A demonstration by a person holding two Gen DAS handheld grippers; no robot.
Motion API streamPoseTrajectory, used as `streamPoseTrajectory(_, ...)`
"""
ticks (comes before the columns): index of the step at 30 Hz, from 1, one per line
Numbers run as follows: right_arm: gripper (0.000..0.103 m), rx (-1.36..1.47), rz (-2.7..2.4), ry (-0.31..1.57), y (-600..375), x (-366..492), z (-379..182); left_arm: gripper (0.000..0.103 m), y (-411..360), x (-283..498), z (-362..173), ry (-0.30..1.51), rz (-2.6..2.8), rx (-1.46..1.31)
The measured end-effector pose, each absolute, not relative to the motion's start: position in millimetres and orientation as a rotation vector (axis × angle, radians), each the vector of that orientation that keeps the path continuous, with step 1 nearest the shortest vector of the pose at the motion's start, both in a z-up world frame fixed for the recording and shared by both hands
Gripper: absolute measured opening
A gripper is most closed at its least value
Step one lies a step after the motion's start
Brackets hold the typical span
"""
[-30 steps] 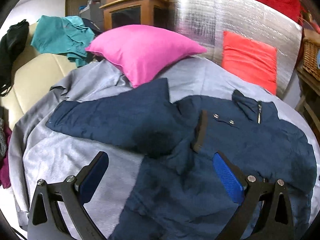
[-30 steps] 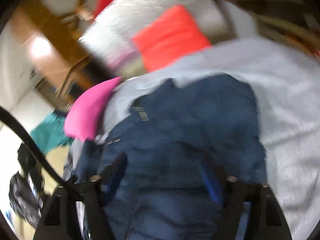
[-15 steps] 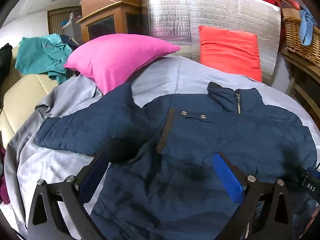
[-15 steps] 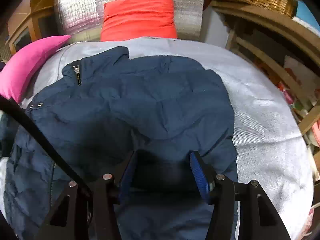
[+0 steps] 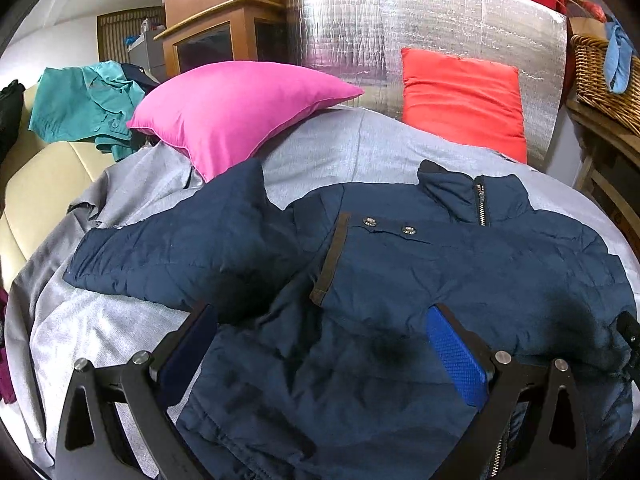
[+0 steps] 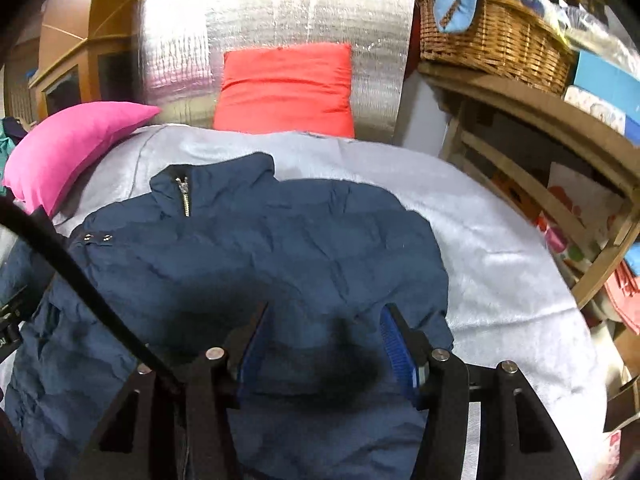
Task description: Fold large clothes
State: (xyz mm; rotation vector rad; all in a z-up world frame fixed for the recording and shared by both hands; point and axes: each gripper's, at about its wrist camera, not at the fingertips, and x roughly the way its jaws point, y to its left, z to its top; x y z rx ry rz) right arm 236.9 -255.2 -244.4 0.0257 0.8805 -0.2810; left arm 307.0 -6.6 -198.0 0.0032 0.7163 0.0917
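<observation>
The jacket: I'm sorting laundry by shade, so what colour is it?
Navy blue. The jacket shows best in the left wrist view.

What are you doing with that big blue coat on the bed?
A person is folding it, with a gripper in each hand. The navy jacket lies spread face up on the grey cover. One sleeve sticks out toward the pink pillow. The left gripper and the right gripper both hover open above the jacket. Neither has grabbed any fabric yet.
</observation>
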Motion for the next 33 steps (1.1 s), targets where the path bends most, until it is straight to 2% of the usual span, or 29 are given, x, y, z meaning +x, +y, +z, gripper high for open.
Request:
streamPoseTrajectory(10,0.06,-0.03,-0.265,0.839,-234.2,233.0,-233.0,0.103,-2.1,309.4,-198.8,0.723,0.1,-0.003)
streamPoseTrajectory(33,0.06,-0.001,-0.341,0.873,-261.9,236.6,-240.8,0.103,-13.4,309.3,-203.2,0.733,0.082,0.027)
